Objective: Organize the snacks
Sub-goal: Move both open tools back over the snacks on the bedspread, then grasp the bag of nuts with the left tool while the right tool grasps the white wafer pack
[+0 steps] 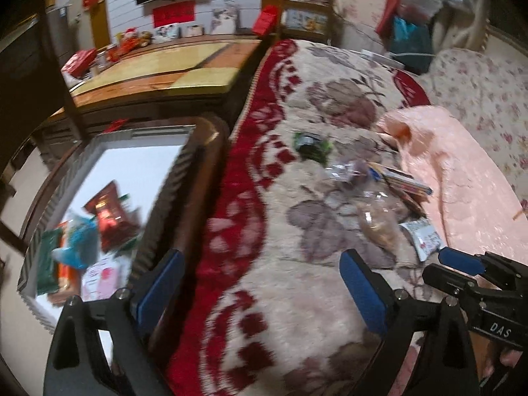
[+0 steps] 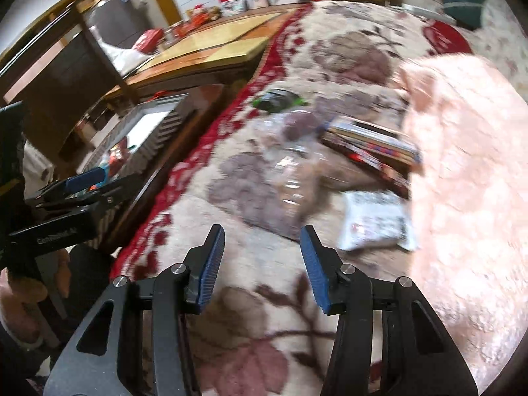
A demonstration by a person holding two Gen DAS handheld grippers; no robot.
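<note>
Two hand-held grippers hang over a flowered blanket (image 2: 250, 297), both empty, as a snack tidy-up stands between loads. The left gripper (image 1: 260, 283) has its jaws spread about as wide as they go, with only blanket showing between them; the right gripper (image 2: 262, 264) stands part open and grips nothing.

Snacks waiting to be sorted lie loose on the blanket ahead: a white packet (image 2: 376, 221), a clear bag of brown pieces (image 2: 297, 178), a stack of long flat boxes (image 2: 369, 148) and a dark green-ended pack (image 2: 279, 100) farther off.

A white tray (image 1: 145, 155) beside the bed, on a wooden stand, already holds a red pack (image 1: 110, 217), a blue bag (image 1: 77, 241), something green and a pink packet, heaped at its near end.

The next move looks like a reach to the white packet, nearest the right gripper, which would need to open wider to take it flat.
</note>
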